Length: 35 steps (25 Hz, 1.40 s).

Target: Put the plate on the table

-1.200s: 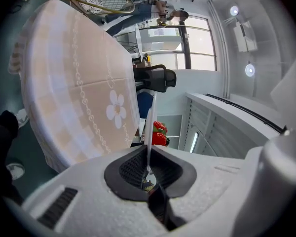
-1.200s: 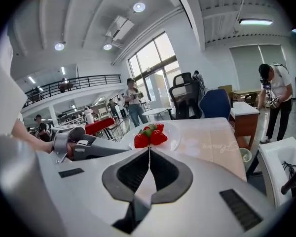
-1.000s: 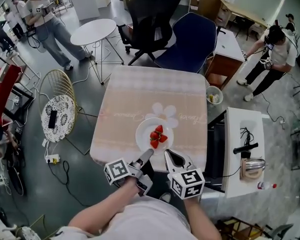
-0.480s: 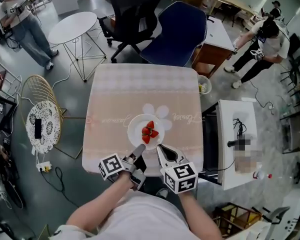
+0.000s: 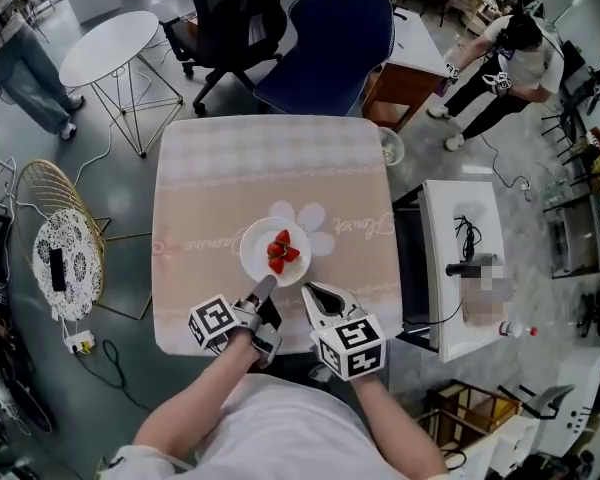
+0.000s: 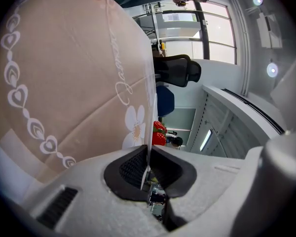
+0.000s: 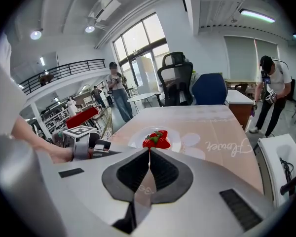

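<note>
A white plate [image 5: 257,256] with strawberries [image 5: 280,251] lies on the beige tablecloth of the square table [image 5: 270,163], beside a white flower print. My left gripper [image 5: 264,286] is shut on the plate's near rim; in the left gripper view the rim shows as a thin white edge between the pads [image 6: 148,154], with the strawberries [image 6: 159,132] beyond. My right gripper [image 5: 310,290] is shut and empty, just right of the plate's near edge. In the right gripper view its jaws [image 7: 149,151] meet just short of the plate [image 7: 176,141].
A blue chair [image 5: 330,38] and a black office chair [image 5: 230,13] stand at the table's far side. A round white table [image 5: 110,48] and a gold wire chair [image 5: 65,248] are at the left. A white stand [image 5: 460,258] is close on the right. People stand further off.
The head view has shifted, so the table now sits further left and up in the picture. Plate and both grippers keep their places relative to the table.
</note>
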Each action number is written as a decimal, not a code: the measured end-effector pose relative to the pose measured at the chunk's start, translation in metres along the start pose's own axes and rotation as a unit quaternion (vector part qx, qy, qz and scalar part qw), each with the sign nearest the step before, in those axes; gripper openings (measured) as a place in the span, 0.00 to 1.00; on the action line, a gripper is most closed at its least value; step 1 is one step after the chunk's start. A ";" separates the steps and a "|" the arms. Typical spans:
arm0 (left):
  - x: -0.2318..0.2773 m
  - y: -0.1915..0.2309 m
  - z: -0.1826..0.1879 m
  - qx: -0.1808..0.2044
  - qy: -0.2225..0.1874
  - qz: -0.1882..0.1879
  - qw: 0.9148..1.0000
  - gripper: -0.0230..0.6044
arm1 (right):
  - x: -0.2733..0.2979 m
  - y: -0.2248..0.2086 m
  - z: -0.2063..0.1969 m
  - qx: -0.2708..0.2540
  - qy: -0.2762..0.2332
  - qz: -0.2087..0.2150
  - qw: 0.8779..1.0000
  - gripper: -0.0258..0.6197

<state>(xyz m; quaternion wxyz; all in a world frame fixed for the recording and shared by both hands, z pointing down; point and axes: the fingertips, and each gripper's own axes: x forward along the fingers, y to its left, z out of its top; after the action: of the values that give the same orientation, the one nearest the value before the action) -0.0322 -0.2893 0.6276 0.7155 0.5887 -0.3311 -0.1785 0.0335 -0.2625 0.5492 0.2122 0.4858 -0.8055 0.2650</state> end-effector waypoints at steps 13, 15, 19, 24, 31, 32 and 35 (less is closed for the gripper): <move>0.013 0.025 0.023 -0.025 0.015 0.023 0.999 0.08 | 0.029 0.005 -0.007 0.014 0.038 -0.006 0.999 0.05; 0.015 0.027 0.026 -0.030 0.017 0.020 0.999 0.08 | 0.032 0.006 -0.007 0.013 0.042 -0.006 0.999 0.05; 0.015 0.028 0.028 -0.036 0.021 0.020 0.999 0.09 | 0.038 0.011 -0.007 0.011 0.049 -0.004 0.999 0.05; 0.014 0.030 0.030 -0.023 0.023 0.034 0.999 0.09 | 0.040 0.016 -0.008 0.010 0.055 -0.002 0.998 0.05; 0.013 0.031 0.033 0.016 0.020 0.057 0.998 0.19 | 0.039 0.017 -0.012 0.006 0.062 0.001 0.998 0.05; 0.013 0.031 0.031 0.020 0.022 0.061 0.998 0.22 | 0.038 0.017 -0.014 0.006 0.064 0.001 0.998 0.05; 0.014 0.031 0.030 0.027 0.021 0.071 0.997 0.28 | 0.036 0.016 -0.018 0.007 0.066 0.003 0.998 0.05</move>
<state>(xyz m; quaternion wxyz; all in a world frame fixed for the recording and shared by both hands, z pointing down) -0.0473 -0.3125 0.6637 0.7167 0.5867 -0.3617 -0.1064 0.0049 -0.2692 0.5813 0.2603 0.4663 -0.7893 0.3029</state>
